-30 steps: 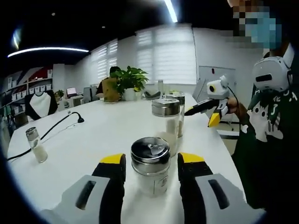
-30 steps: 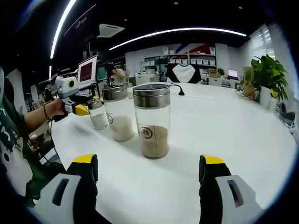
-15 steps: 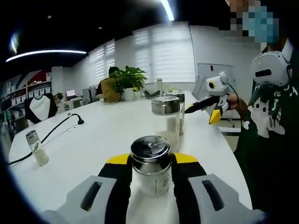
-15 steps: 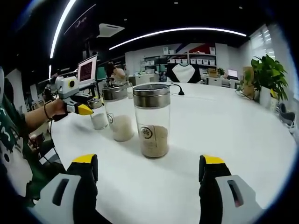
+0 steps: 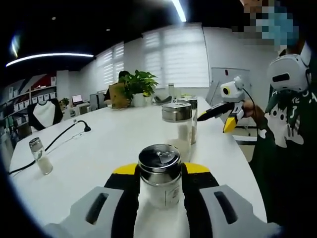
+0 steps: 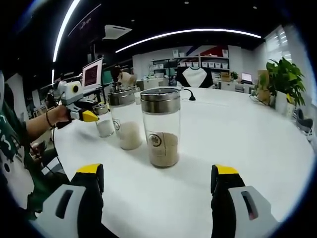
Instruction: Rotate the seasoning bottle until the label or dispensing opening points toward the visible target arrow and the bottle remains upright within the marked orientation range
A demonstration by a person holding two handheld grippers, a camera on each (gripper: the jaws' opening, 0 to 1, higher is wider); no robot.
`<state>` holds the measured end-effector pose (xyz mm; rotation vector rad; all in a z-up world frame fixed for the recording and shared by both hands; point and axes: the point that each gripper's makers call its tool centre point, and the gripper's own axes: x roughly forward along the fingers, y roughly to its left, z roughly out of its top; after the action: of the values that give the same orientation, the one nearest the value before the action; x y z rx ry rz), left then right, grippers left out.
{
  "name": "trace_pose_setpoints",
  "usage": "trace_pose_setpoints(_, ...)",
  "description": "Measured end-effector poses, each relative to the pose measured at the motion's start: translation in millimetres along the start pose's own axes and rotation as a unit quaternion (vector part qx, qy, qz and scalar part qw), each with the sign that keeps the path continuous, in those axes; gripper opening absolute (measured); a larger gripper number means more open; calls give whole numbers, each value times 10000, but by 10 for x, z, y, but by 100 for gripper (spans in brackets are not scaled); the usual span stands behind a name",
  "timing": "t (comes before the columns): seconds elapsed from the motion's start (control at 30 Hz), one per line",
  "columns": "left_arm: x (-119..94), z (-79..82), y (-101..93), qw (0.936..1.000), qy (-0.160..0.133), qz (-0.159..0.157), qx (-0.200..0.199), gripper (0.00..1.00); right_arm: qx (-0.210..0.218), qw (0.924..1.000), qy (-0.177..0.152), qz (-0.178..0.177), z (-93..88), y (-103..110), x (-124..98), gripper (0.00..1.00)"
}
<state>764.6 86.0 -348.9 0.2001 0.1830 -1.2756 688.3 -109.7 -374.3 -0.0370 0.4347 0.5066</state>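
On the white bench (image 5: 99, 144), right at its near edge, the left tongs (image 5: 159, 181) pinch a small seasoning bottle (image 5: 159, 174), their yellow-tipped jaws pressed against both sides of its glass body. The bottle stands upright, with a shiny metal shaker lid on top and pale seasoning inside.

Just beyond that bottle, further along the bench, stand two taller glass jars. The nearer one, the white-powder jar (image 5: 178, 130), has a steel lid and holds a white powder. Behind it, partly hidden, is the brown-powder jar (image 5: 191, 119). Seen from the right gripper view the order flips: the brown-powder jar (image 6: 161, 126) is closest, upright, with a round label low on its glass, and the white-powder jar (image 6: 125, 119) sits just beside it, then the small seasoning bottle (image 6: 104, 121) with the left tongs (image 6: 86, 116) at it, held in a person's hand (image 6: 59, 115).

The right tongs (image 6: 158, 181) are spread wide, well apart from the brown-powder jar, gripping nothing. They also show in the left gripper view, held off the bench's edge (image 5: 225, 115).

Far to the left of the seasoning bottle a small spice shaker (image 5: 39, 155) stands alone beside a black cable (image 5: 59, 139). A potted plant (image 5: 136, 87) sits at the far end of the bench.
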Motion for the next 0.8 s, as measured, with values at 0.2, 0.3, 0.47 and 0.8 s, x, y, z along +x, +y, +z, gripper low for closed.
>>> trace_pose_setpoints(0.2,-4,-4,13,9999,15,111,-58,34,2,10000,-6,-9,1,-5,-2,91)
trace_pose_setpoints(0.3,-3,-5,12,9998,58,178,-20,34,9,10000,-62,-45,23,-19,-10,91)
trace_pose_setpoints(0.47,-5,-9,11,9997,69,249,-28,34,5,9999,-102,-80,36,-34,-22,91)
trace_pose_setpoints(0.8,-2,-10,18,9981,41,573,-216,34,19,10000,-69,-55,11,-31,-16,91)
